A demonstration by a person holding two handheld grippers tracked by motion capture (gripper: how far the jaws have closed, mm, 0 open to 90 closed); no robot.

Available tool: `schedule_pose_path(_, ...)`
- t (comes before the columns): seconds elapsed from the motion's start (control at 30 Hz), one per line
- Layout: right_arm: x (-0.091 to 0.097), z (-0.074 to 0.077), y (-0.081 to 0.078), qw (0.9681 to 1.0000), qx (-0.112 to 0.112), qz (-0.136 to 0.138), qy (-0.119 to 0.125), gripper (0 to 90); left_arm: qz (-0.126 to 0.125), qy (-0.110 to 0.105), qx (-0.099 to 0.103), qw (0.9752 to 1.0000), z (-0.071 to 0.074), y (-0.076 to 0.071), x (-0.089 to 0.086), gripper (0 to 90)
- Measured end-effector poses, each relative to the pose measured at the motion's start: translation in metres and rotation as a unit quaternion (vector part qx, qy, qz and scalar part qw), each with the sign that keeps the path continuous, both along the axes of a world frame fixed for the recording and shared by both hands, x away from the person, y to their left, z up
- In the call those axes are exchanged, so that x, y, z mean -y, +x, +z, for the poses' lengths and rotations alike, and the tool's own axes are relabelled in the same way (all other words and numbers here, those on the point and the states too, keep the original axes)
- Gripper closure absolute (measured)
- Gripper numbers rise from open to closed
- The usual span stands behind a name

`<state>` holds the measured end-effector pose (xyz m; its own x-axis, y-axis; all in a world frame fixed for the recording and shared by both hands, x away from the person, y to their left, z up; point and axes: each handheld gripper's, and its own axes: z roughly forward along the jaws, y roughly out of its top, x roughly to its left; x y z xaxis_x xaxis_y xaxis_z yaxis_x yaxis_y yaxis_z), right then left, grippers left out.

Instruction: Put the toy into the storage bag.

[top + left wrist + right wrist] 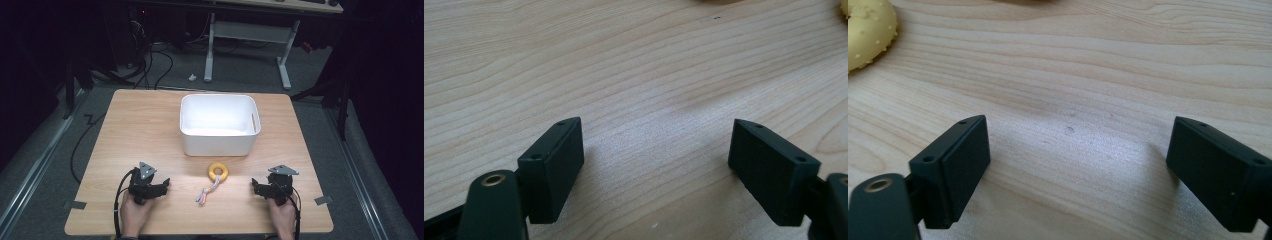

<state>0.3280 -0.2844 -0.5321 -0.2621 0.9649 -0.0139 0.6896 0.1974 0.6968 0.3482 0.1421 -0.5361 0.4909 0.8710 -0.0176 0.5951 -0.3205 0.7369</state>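
Observation:
A yellow ring toy (218, 172) with a short braided rope tail (205, 193) lies on the wooden table (150, 120), in front of a white bin (219, 124). My left gripper (164, 184) rests on the table to the ring's left, held by a hand, and it is open with nothing between its jaws (656, 160). To the ring's right, my right gripper (255, 186) is also open and empty (1075, 165). The ring toy (865, 32) shows at the top left corner of the right gripper view.
The white bin stands empty at the table's middle, just behind the toy. Bits of grey tape (74, 205) mark the table's front corners. Beyond the table are a desk frame (247, 45) and cables on the floor.

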Motion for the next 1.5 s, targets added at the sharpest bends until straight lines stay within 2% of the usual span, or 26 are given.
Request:
schedule_pose_path(0.1,-0.002,0.0,0.0,1.0,0.0,-0.006,-0.002,9.2,0.0,0.0,0.0,1.0,0.0,0.0,0.0,22.5)
schedule_pose_path(0.43,-0.003,0.0,-0.003,1.0,0.002,0.003,-0.001,10.7,0.004,0.001,0.001,1.0,0.0,0.0,0.001,22.2)
schedule_pose_path(0.7,-0.004,0.0,-0.001,0.9997,0.001,0.025,0.0,10.7,0.003,-0.001,0.0,1.0,0.0,0.0,0.001,22.3)
schedule_pose_path(0.77,-0.003,0.0,-0.001,0.9993,0.003,0.036,0.001,16.0,0.002,-0.001,0.0,1.0,0.0,0.0,0.0,22.3)
schedule_pose_path(0.9,-0.003,0.001,-0.002,0.9994,0.006,0.035,0.002,17.5,0.002,-0.001,0.001,1.0,0.0,0.0,0.0,22.3)
schedule_pose_path(1.0,-0.003,0.004,-0.002,0.9995,0.001,0.032,-0.002,27.9,0.002,-0.001,0.001,1.0,0.0,0.0,0.0,22.3)
schedule_pose_path(1.03,-0.003,0.004,-0.002,0.9995,0.001,0.032,-0.002,27.9,0.002,-0.001,0.001,1.0,0.0,0.0,0.0,22.3)
schedule_pose_path(1.07,-0.004,0.005,-0.002,0.9992,-0.002,0.04,-0.004,31.8,0.002,-0.001,0.001,1.0,0.0,0.0,0.0,22.3)
schedule_pose_path(1.2,-0.008,0.01,-0.004,0.9975,-0.005,0.063,-0.032,33.7,0.002,-0.001,0.0,1.0,0.0,0.0,0.0,22.3)
schedule_pose_path(1.33,-0.008,0.011,-0.007,0.9969,-0.009,0.075,-0.02,35.2,0.002,-0.001,0.0,1.0,0.0,0.0,0.0,22.3)
schedule_pose_path(1.5,-0.012,0.018,-0.011,0.9964,0.005,0.082,-0.021,40.8,0.003,-0.001,0.001,1.0,0.0,0.0,0.001,22.3)
